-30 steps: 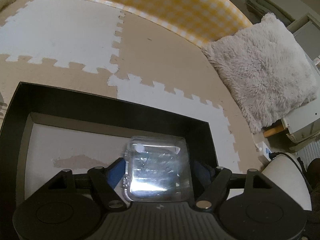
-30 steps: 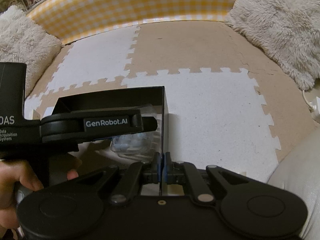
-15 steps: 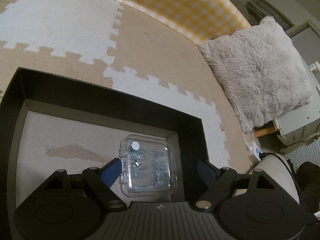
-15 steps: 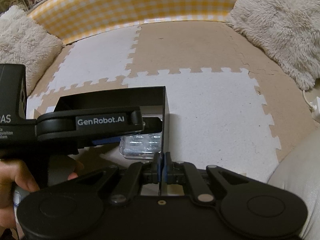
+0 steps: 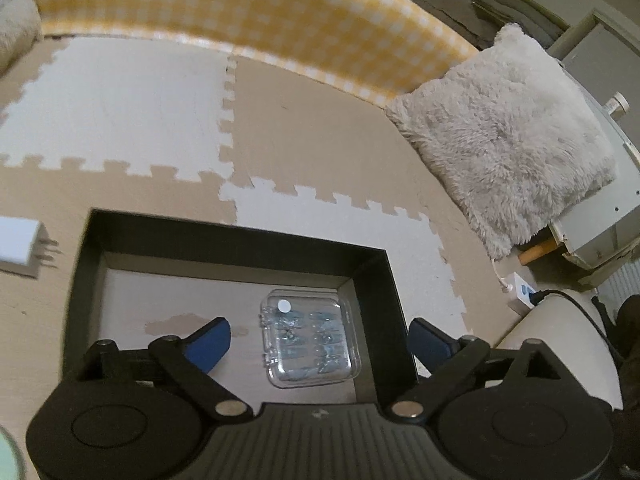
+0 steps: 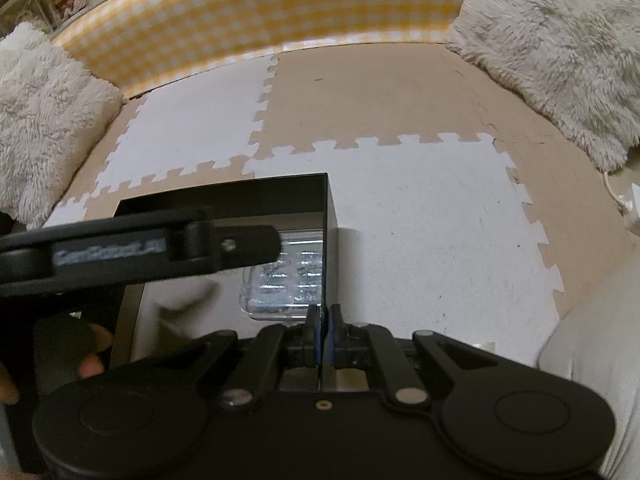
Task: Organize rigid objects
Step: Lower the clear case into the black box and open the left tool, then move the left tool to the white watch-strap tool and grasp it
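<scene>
Clear case lies between open left claw fingers.

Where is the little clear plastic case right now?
In the left wrist view the clear case lies flat inside the black box, in its far right corner, against the right wall.

Black box: left floor bare, clear case fills right end against wall. Mat beyond open to far checkered bolster; fluffy cushion blocks right.
</scene>
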